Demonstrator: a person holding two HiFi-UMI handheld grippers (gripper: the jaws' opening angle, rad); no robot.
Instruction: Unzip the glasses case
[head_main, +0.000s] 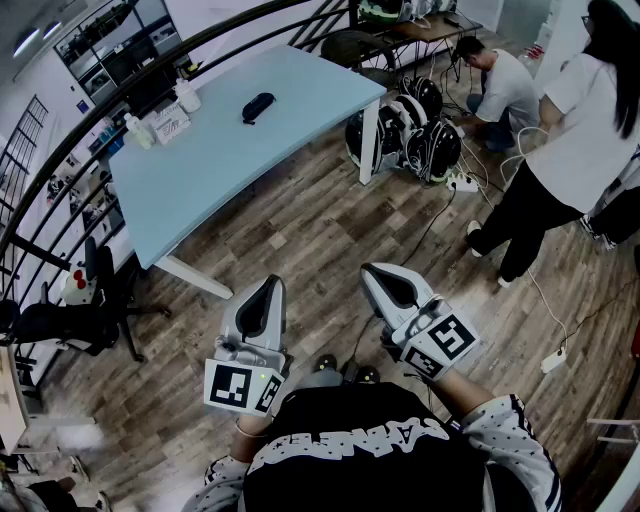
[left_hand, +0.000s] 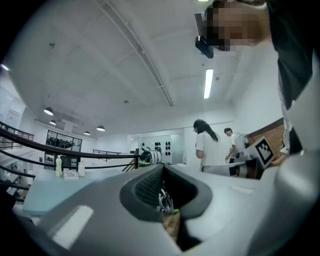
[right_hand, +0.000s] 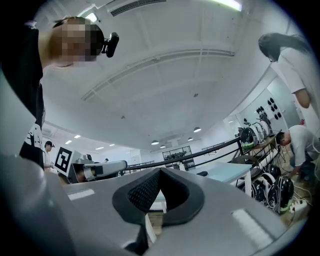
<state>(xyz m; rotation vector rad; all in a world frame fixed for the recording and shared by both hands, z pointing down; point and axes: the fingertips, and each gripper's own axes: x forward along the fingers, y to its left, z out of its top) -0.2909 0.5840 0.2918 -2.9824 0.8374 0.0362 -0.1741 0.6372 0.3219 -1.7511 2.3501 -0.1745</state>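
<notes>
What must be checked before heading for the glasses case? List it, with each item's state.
1. Glasses case in sight, lying on the blue table: ok.
2. Whether the zip is closed, and where its puller sits: cannot tell, too small.
3. Left gripper free: ok, shut with nothing in it.
4. Right gripper free: ok, shut with nothing in it.
5. Grippers within reach of the case: not ok, both are held by the person's body over the floor, away from the table.
6. Room round the case: ok, the bottles stand apart from it at the table's corner.
</notes>
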